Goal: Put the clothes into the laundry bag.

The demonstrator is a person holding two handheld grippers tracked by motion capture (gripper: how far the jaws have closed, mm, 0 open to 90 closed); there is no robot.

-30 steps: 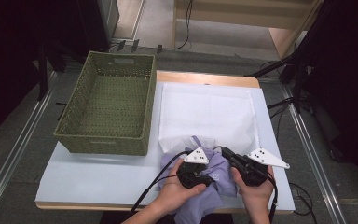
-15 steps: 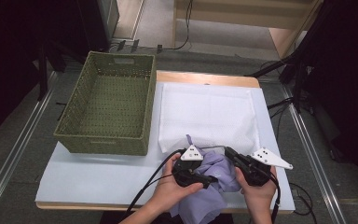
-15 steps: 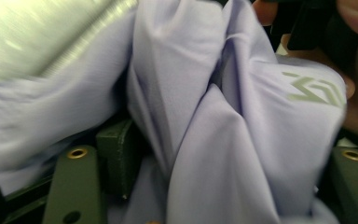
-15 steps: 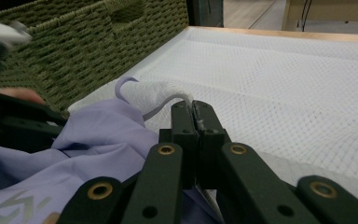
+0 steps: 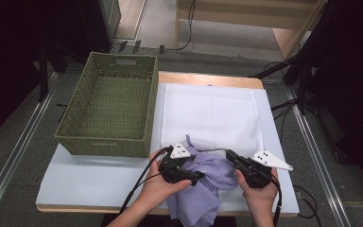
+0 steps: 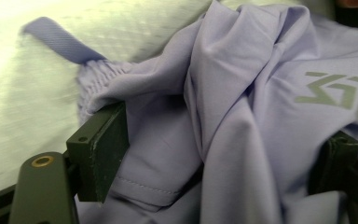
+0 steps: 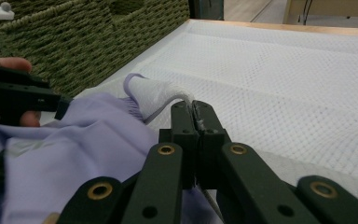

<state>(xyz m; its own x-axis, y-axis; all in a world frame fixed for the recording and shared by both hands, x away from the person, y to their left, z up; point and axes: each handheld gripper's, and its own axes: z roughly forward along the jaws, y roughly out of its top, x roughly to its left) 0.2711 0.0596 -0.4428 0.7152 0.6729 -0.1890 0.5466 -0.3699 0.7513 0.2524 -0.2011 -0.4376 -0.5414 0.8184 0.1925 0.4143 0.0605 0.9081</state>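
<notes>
In the high view, a lilac garment (image 5: 208,182) lies crumpled at the near edge of the bench (image 5: 99,177), partly on a white mat (image 5: 212,113) and partly hanging over the bench's front edge. A green woven basket (image 5: 111,111) stands on the left part of the bench, just beside the mat. The left gripper (image 5: 196,176) is held by the person's left hand (image 5: 163,187) against the left side of the garment. The right gripper (image 5: 228,154) is held by the right hand (image 5: 260,191) at the garment's right side, its tip on a thin pale cord that runs along the cloth's upper edge.

In the left gripper view, the left gripper (image 6: 223,154) has its jaws spread, having just been opening. Folds of the garment (image 6: 242,93) fill the gap between them; one black pad touches the cloth at the left, the other stands far off at the right. A grey logo shows on the cloth, and a lilac strap lies on the mat (image 6: 37,84) behind.

In the right gripper view, the right gripper (image 7: 195,114) has its jaws pressed together, pinching the pale cord of the garment (image 7: 74,149) at their tips. The cord runs from the tips to a gathered edge of the cloth. The basket (image 7: 88,37) stands at the upper left, the mat (image 7: 284,79) stretches ahead, and the left gripper shows at the left edge with fingertips beside it.
</notes>
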